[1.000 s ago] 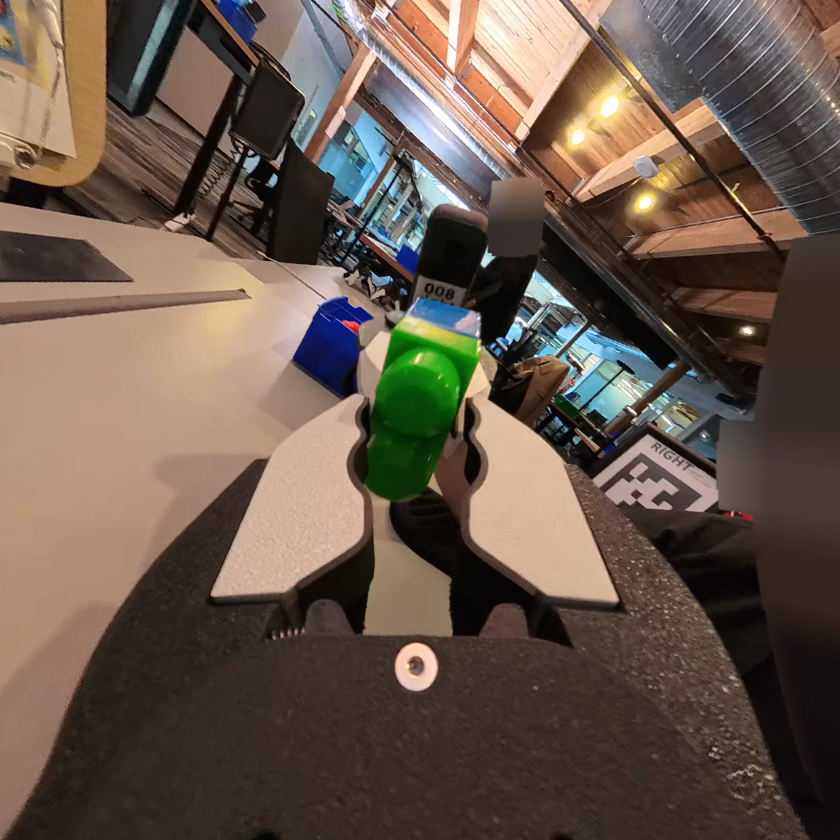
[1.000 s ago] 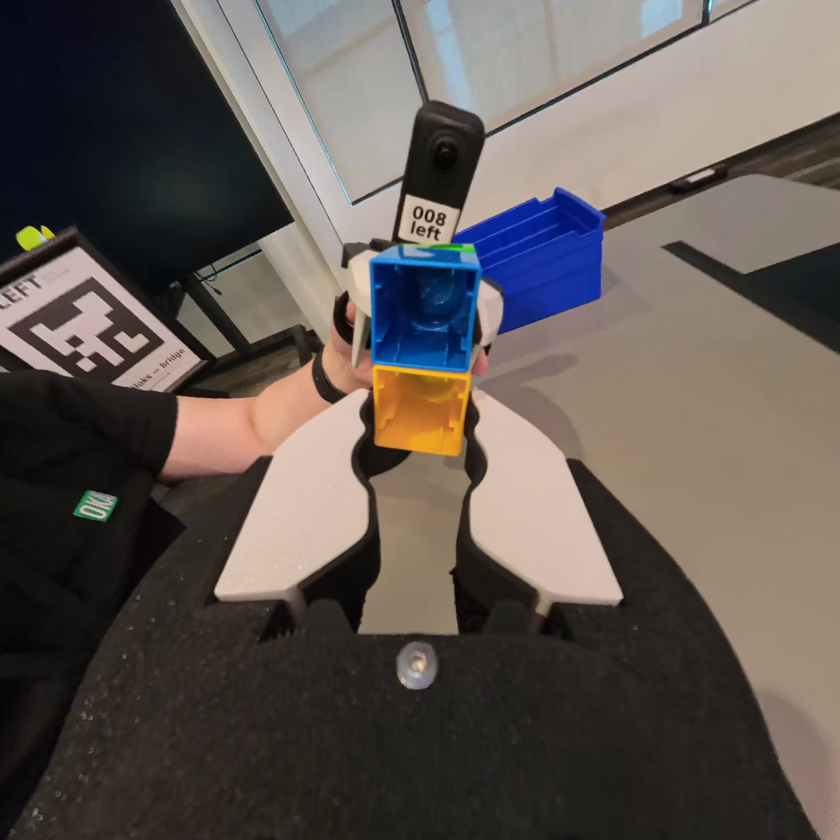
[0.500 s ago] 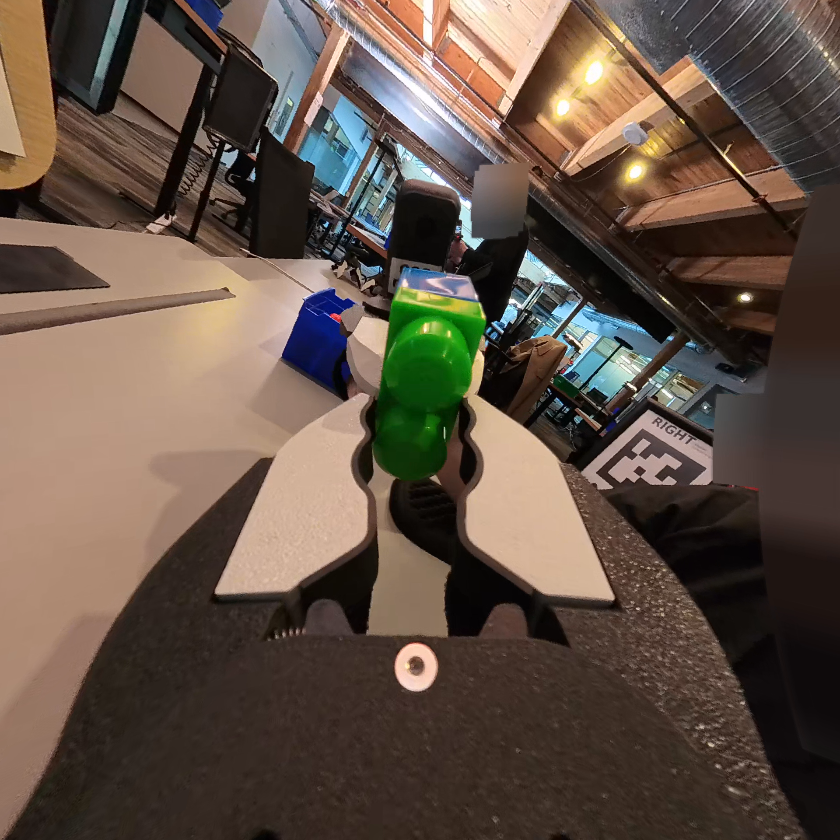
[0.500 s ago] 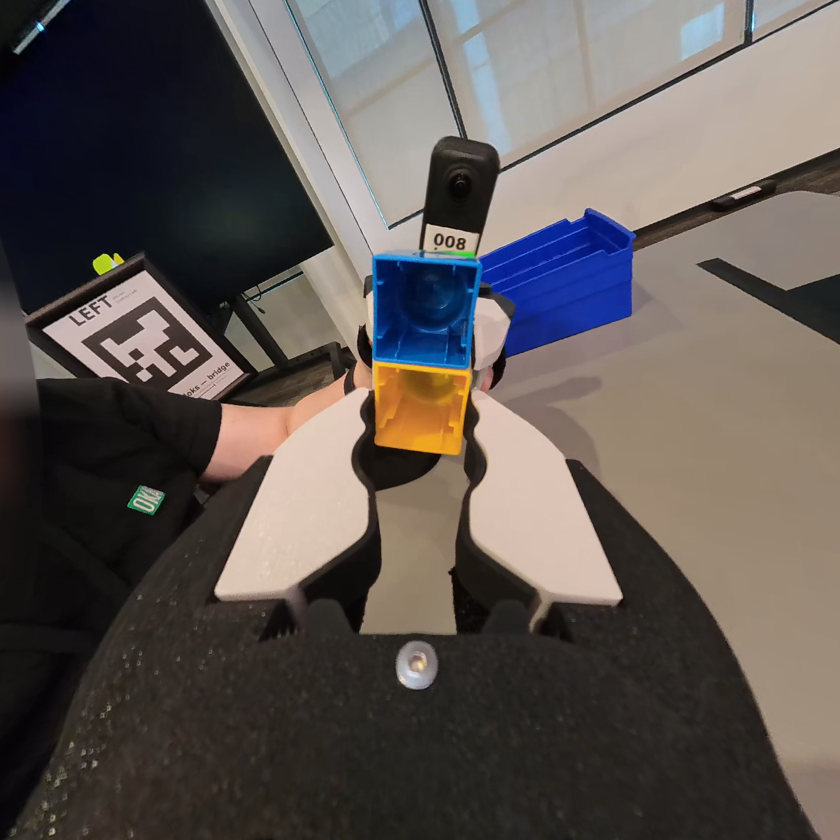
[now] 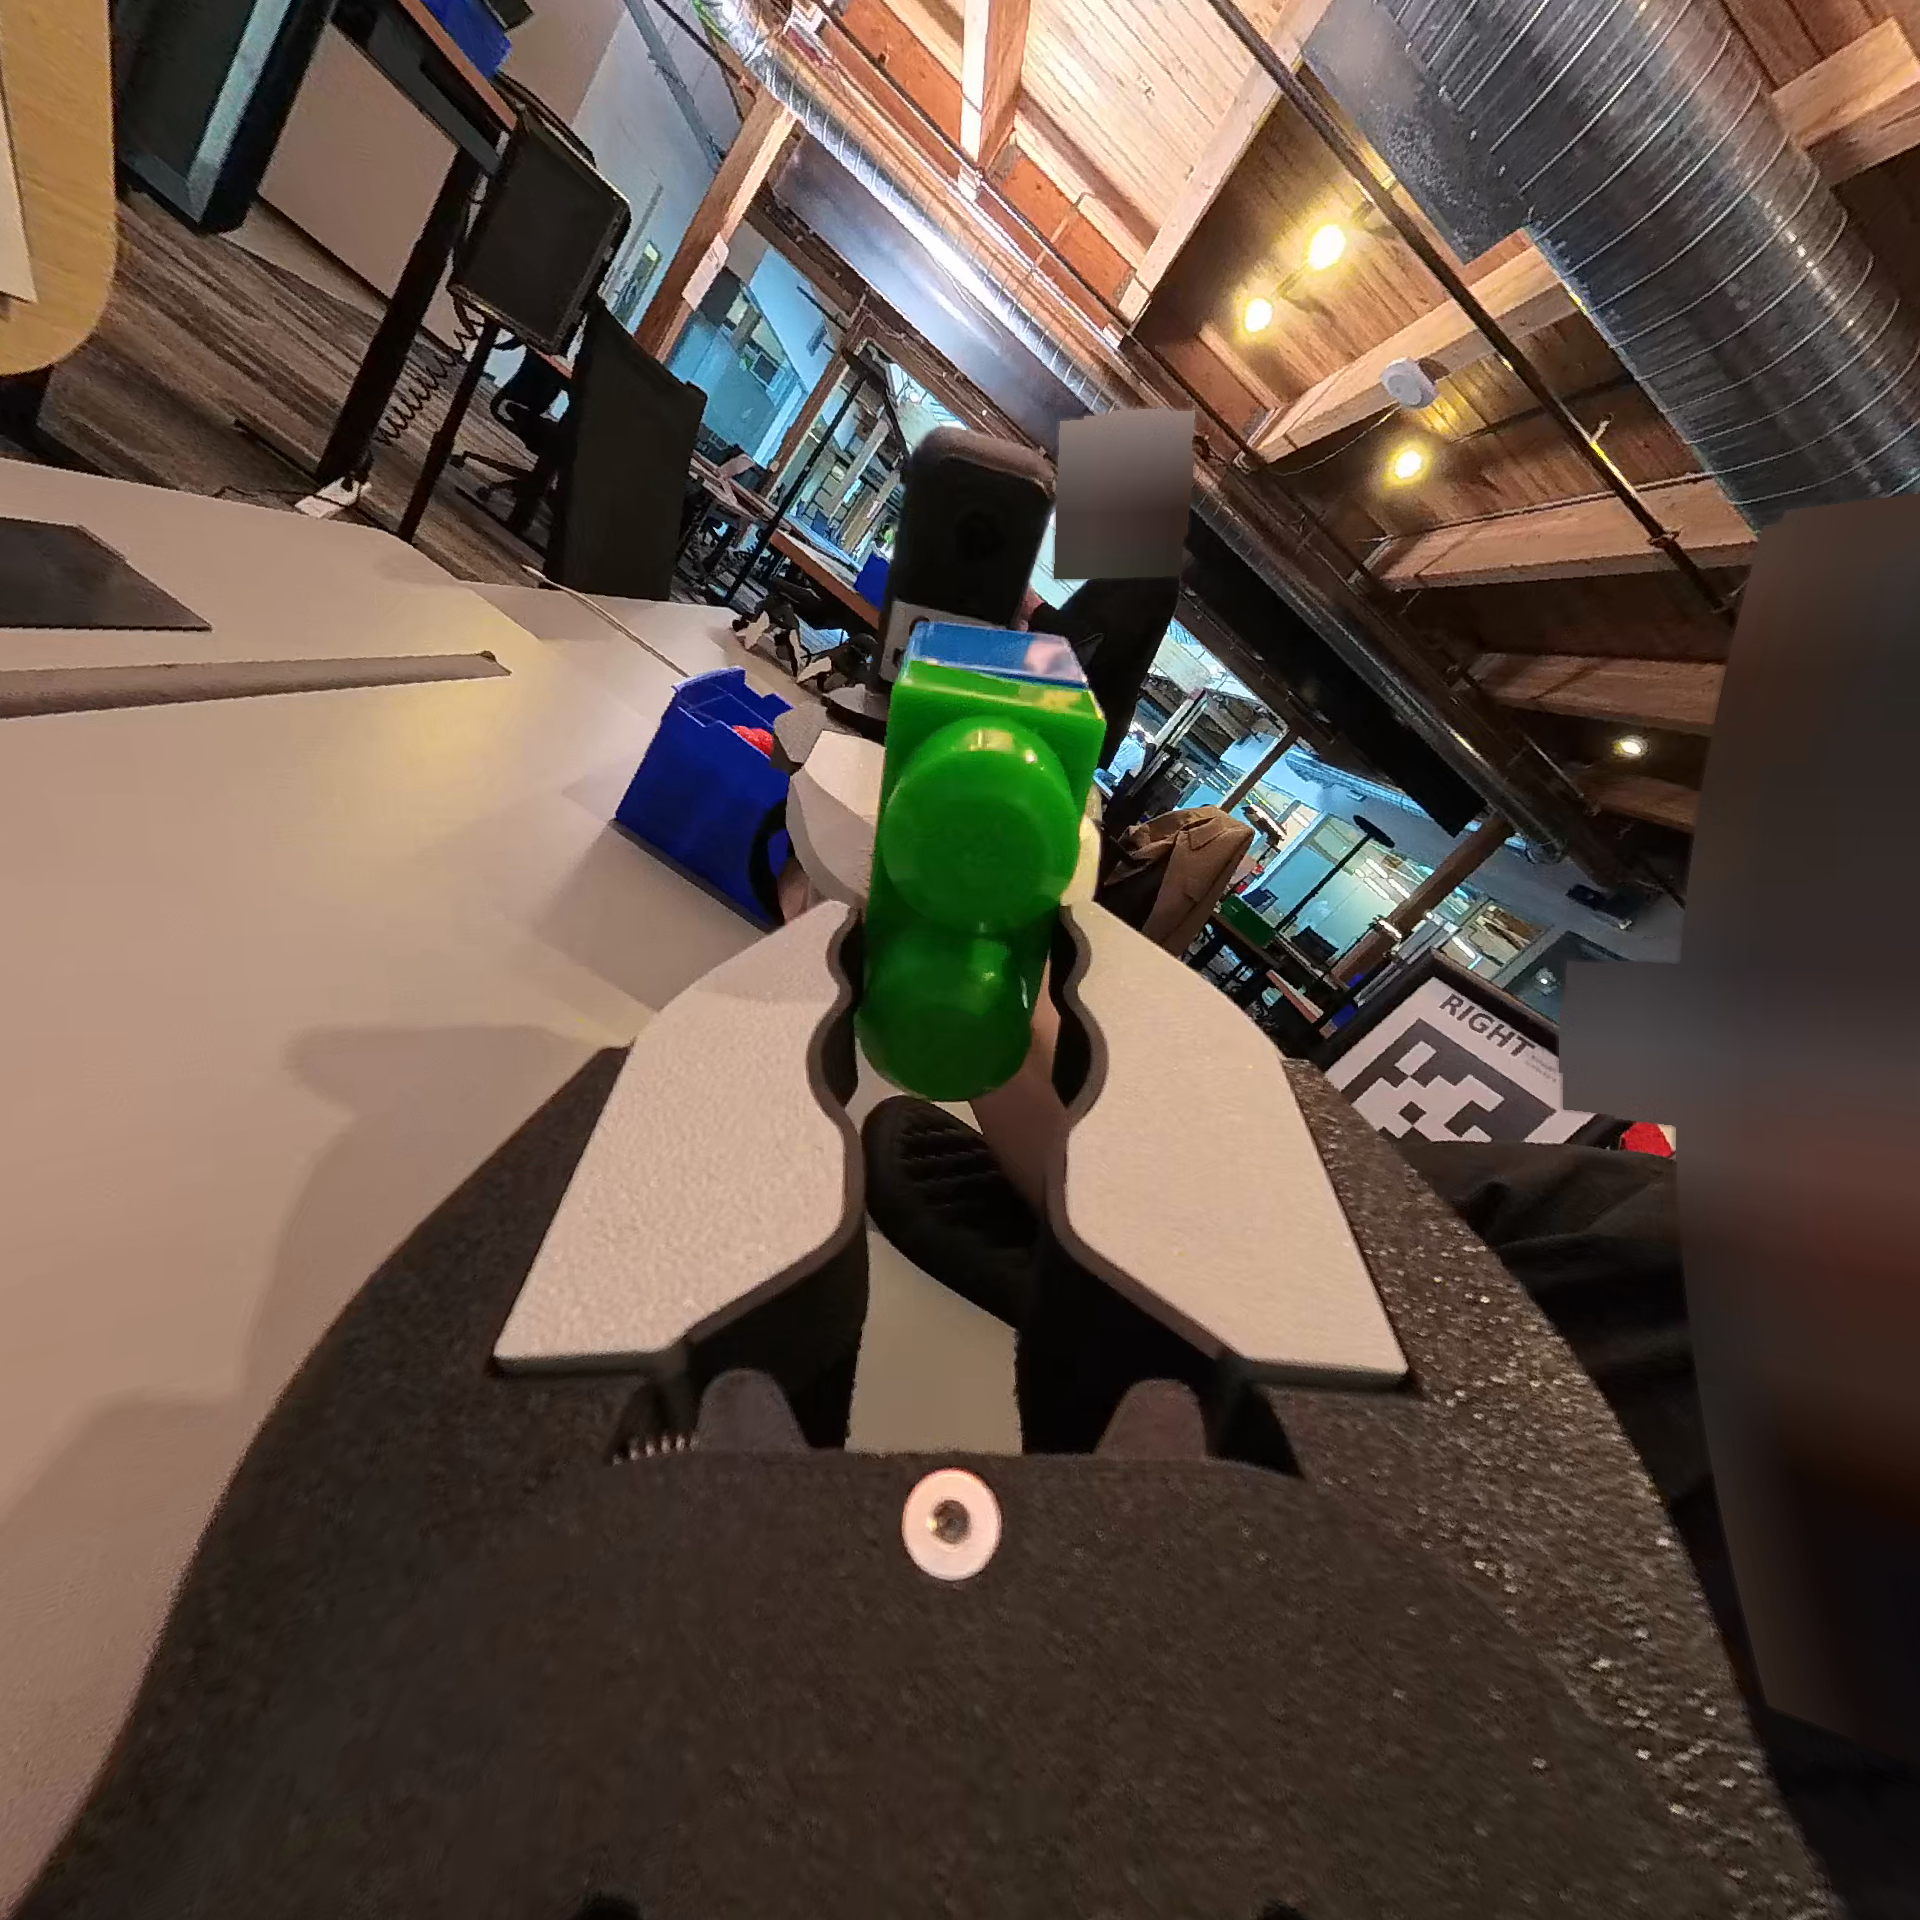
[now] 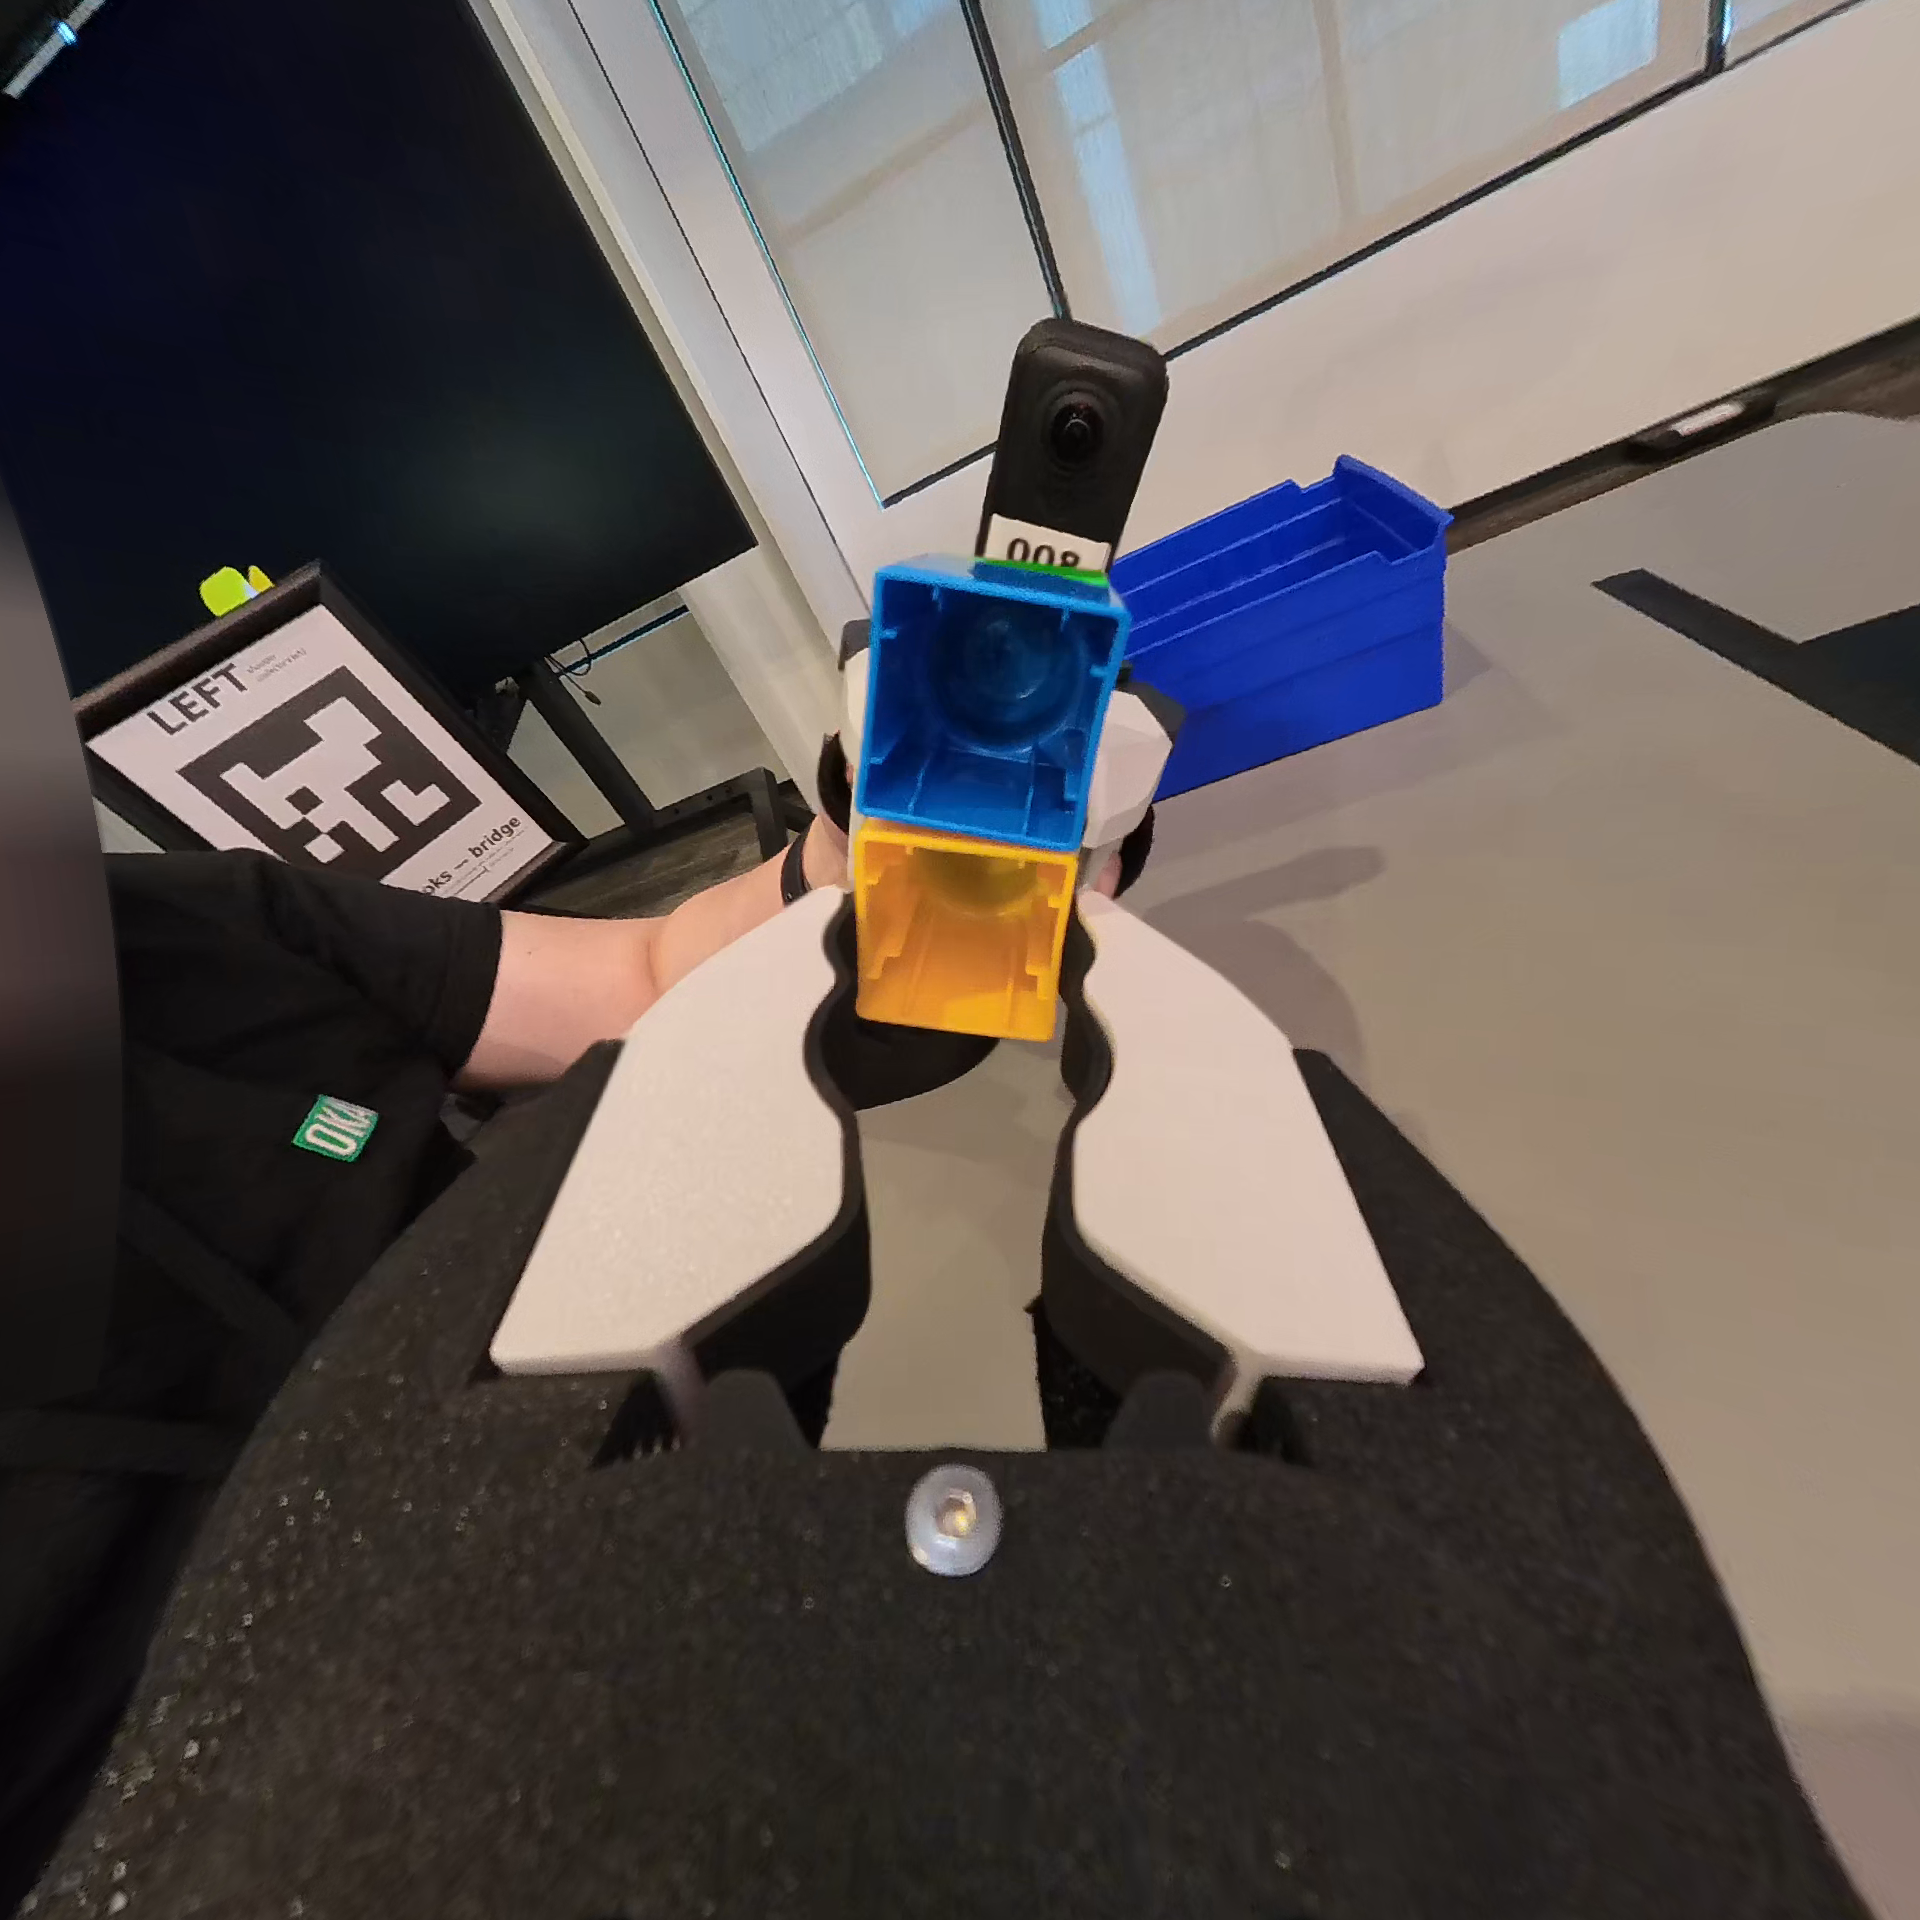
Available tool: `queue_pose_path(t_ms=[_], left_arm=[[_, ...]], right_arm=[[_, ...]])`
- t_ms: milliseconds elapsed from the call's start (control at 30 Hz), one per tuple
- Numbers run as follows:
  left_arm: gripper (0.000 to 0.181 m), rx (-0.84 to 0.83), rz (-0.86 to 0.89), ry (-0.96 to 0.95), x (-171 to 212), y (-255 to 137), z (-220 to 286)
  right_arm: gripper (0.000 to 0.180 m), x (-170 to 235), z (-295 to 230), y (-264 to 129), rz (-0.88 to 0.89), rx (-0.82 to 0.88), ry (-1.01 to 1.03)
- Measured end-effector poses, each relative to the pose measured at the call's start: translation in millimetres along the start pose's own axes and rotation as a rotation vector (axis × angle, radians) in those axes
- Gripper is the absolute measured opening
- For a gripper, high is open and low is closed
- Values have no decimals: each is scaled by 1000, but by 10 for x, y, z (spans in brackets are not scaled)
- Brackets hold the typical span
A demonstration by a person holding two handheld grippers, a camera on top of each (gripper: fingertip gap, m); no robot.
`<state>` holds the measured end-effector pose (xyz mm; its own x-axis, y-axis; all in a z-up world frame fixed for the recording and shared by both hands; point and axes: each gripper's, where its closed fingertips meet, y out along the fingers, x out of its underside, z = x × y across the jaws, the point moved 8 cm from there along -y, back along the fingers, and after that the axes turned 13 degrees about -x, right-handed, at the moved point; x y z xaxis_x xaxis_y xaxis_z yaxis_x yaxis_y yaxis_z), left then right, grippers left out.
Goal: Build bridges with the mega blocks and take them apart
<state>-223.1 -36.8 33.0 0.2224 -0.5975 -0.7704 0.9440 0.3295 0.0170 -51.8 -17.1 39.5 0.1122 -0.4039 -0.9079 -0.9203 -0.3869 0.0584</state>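
Left fingers [image 5: 951, 971]: clamped on the green block [image 5: 977, 862], held in the air above the desk [image 5: 312, 883].
Right fingers [image 6: 961, 961]: clamped on the yellow block [image 6: 961, 940]; blue block [image 6: 992, 701] sits beside it, on the green one.
Risk: pulling off-axis, I could jam the studs or let smooth plastic slip free.
Materials: glossy hard plastic, rounded studs, hollow ribbed undersides; matte textured fingers.
Blue bin [image 6: 1309, 623]: rigid plastic, well apart.

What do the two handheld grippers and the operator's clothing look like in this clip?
Both the left gripper and the right gripper have pale grey, wavy-edged fingers on a black, grainy-textured body with a silver screw. Each carries a black capsule-shaped camera with a white label. The person wears a black short sleeve bearing a small green tag and a dark wristband.
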Motion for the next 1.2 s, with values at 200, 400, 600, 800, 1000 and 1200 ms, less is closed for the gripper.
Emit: queue_pose_path(t_ms=[200,400,600,800,1000,1200], left_arm=[[34,8,-13,-39,5,23,-19],[34,-21,-68,-3,78,99,-5],[34,-21,-78,-2,88,101,12],[34,-15,-97,12,99,106,36],[34,-23,-123,10,110,101,10],[35,33,-84,-57,91,114,13]], right_arm=[[66,-129,-43,-94,70,55,-11],[54,-168,-38,-192,122,131,-4],[34,-148,-62,-162,106,84,-5],[32,-147,-95,-160,78,80,-17],[32,-117,-56,-161,76,76,11],[33,-126,-33,-211,138,41,53]])
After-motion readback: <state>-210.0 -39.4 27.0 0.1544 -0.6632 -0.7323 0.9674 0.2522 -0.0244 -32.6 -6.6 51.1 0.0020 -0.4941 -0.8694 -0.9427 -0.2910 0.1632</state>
